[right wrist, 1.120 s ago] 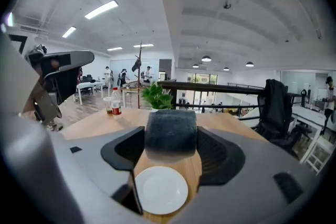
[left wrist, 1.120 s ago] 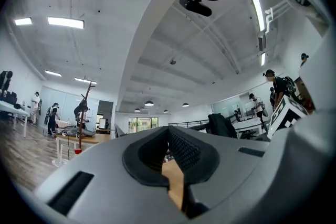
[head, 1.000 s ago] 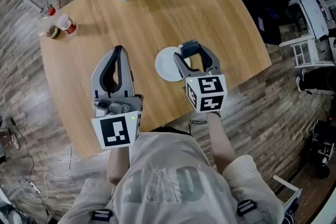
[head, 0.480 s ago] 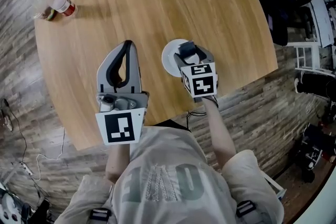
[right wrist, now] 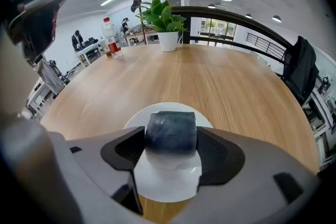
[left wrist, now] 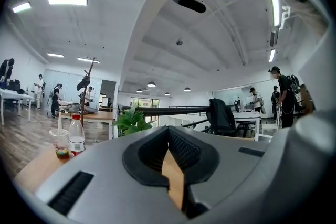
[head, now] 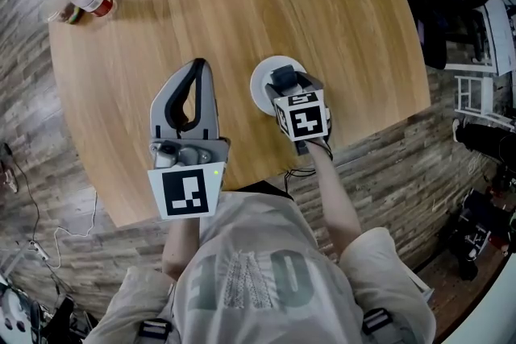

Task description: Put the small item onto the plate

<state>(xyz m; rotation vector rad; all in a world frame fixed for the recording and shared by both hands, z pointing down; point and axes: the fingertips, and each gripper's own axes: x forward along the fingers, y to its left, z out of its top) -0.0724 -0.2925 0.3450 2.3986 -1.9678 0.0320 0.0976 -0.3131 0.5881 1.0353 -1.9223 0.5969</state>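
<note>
The right gripper (right wrist: pixel 171 140) clamped the small dark item (right wrist: pixel 170 127) over the white plate (right wrist: pixel 169 184), perhaps touching it. The left gripper (left wrist: pixel 175 169) had its jaws together, empty.

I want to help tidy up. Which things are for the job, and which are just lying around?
For the job: right gripper, the dark small item it grips, white plate.
Just lying around: potted plant, bottle, cup, closed left gripper.

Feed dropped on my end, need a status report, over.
Right gripper shut on small dark item, over the white plate, not released. Left gripper shut, empty, off to the side. Nothing else on the plate.
</note>
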